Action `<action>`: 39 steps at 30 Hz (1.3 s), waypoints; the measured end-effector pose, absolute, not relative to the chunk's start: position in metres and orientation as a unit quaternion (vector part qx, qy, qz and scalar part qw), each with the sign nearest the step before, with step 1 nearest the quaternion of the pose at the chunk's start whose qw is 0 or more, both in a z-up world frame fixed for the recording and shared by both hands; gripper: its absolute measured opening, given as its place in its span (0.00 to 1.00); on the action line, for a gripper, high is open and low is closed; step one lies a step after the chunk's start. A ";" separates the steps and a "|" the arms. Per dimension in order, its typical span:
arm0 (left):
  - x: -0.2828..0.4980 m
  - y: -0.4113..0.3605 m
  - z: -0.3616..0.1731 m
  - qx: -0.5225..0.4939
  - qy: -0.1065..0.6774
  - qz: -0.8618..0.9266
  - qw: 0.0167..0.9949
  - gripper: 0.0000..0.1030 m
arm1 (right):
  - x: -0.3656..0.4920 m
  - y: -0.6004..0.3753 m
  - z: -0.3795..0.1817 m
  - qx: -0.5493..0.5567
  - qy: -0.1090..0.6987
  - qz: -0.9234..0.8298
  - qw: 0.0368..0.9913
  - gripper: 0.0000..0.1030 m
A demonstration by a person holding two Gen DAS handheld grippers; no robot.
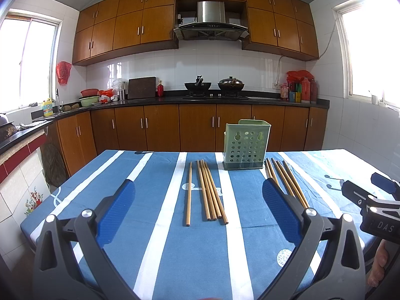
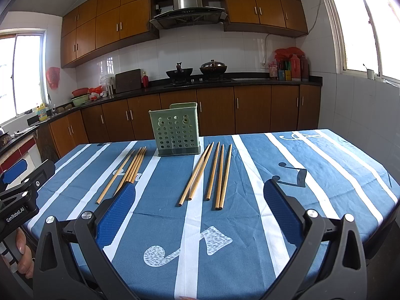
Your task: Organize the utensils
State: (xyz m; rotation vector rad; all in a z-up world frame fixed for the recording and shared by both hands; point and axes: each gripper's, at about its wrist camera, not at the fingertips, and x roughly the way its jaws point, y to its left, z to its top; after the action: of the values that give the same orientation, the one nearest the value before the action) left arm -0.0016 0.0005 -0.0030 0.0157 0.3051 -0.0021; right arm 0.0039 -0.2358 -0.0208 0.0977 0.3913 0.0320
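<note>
A green perforated utensil holder point(image 1: 246, 143) stands upright at the far middle of the table; it also shows in the right wrist view point(image 2: 176, 130). Several wooden chopsticks point(image 1: 210, 191) lie flat left of it, one point(image 1: 189, 192) apart from the bundle. Another group of several chopsticks point(image 2: 212, 172) lies right of the holder. My left gripper point(image 1: 198, 200) is open and empty, held above the near table edge before the left group. My right gripper point(image 2: 200, 200) is open and empty before the right group.
The table carries a blue cloth with white stripes point(image 1: 160, 225). The right gripper shows at the right edge of the left wrist view point(image 1: 375, 200), the left gripper at the left edge of the right wrist view point(image 2: 22, 182). Kitchen counter point(image 1: 200, 98) behind.
</note>
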 end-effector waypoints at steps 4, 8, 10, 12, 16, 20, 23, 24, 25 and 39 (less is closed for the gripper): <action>-0.001 0.001 -0.005 0.007 0.152 -0.001 0.988 0.96 | 0.004 -0.236 -0.021 0.049 0.194 0.016 0.980 0.98; -0.001 0.001 -0.005 0.008 0.152 -0.001 0.988 0.96 | 0.004 -0.236 -0.021 0.049 0.194 0.016 0.980 0.98; -0.001 0.001 -0.006 0.008 0.152 -0.001 0.988 0.96 | 0.004 -0.236 -0.021 0.049 0.194 0.016 0.980 0.98; -0.001 0.001 -0.005 0.008 0.152 -0.001 0.988 0.96 | 0.004 -0.236 -0.021 0.049 0.195 0.016 0.980 0.98; -0.001 0.001 -0.005 0.008 0.152 -0.001 0.988 0.96 | 0.004 -0.236 -0.021 0.049 0.194 0.016 0.980 0.98; -0.001 0.001 -0.005 0.008 0.152 -0.001 0.988 0.96 | 0.003 -0.236 -0.021 0.049 0.195 0.016 0.980 0.98; -0.001 0.001 -0.005 0.008 0.152 -0.001 0.988 0.96 | 0.003 -0.236 -0.020 0.050 0.194 0.016 0.980 0.98; -0.001 0.001 -0.006 0.008 0.152 -0.001 0.988 0.96 | 0.003 -0.237 -0.020 0.050 0.194 0.016 0.980 0.98; -0.001 0.001 -0.005 0.008 0.152 -0.001 0.988 0.96 | 0.003 -0.236 -0.020 0.050 0.194 0.016 0.980 0.98; 0.000 0.000 -0.007 0.008 0.154 -0.001 0.988 0.96 | 0.003 -0.236 -0.022 0.049 0.198 0.015 0.979 0.98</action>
State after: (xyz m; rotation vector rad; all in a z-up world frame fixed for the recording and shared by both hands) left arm -0.0002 0.0004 -0.0066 0.0162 0.3099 -0.0021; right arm 0.0034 -0.2361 -0.0221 0.0983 0.3980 0.0293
